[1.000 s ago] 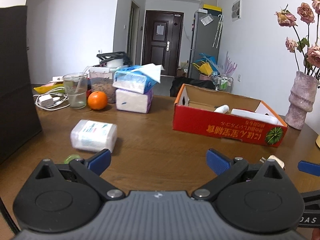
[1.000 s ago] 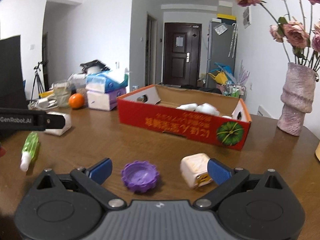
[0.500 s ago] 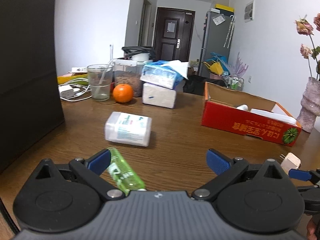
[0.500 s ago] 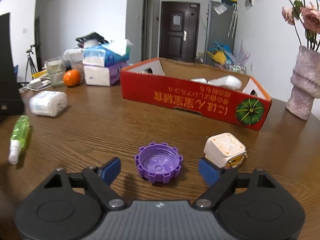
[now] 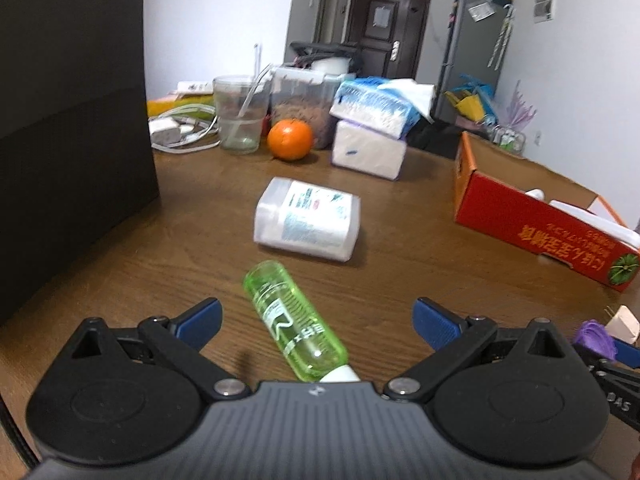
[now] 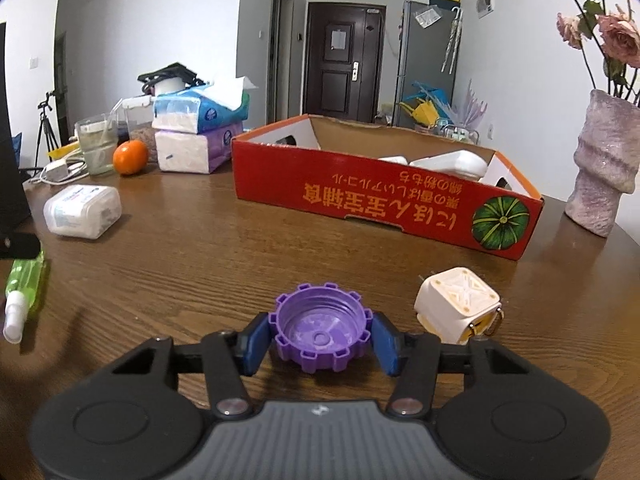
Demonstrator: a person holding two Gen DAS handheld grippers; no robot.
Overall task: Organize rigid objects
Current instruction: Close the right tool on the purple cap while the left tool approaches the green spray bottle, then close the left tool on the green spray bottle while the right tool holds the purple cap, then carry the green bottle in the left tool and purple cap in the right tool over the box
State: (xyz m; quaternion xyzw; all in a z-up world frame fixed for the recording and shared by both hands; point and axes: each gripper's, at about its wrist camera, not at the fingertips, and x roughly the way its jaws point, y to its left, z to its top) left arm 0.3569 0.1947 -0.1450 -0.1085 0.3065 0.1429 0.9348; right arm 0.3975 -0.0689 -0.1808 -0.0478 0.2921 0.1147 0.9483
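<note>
My right gripper (image 6: pixel 320 340) is shut on a purple notched cap (image 6: pixel 320 332) that rests on the wooden table. A white cube plug (image 6: pixel 458 304) lies just right of it. My left gripper (image 5: pixel 316 320) is open, and a green spray bottle (image 5: pixel 294 320) lies on the table between its blue fingers, untouched. The bottle also shows at the left edge of the right wrist view (image 6: pixel 26 280). A white plastic container (image 5: pixel 308 220) lies on its side beyond the bottle. A red cardboard box (image 6: pixel 384 200) with white items inside stands ahead.
At the back left stand a glass (image 5: pixel 240 120), an orange (image 5: pixel 290 139), stacked tissue packs (image 5: pixel 372 128) and a charger with cables (image 5: pixel 172 130). A black panel (image 5: pixel 72 120) rises on the left. A pink vase with flowers (image 6: pixel 608 160) stands at the right.
My right gripper has closed around the purple cap. My left gripper has moved left and forward, so the green bottle now lies between its open fingers.
</note>
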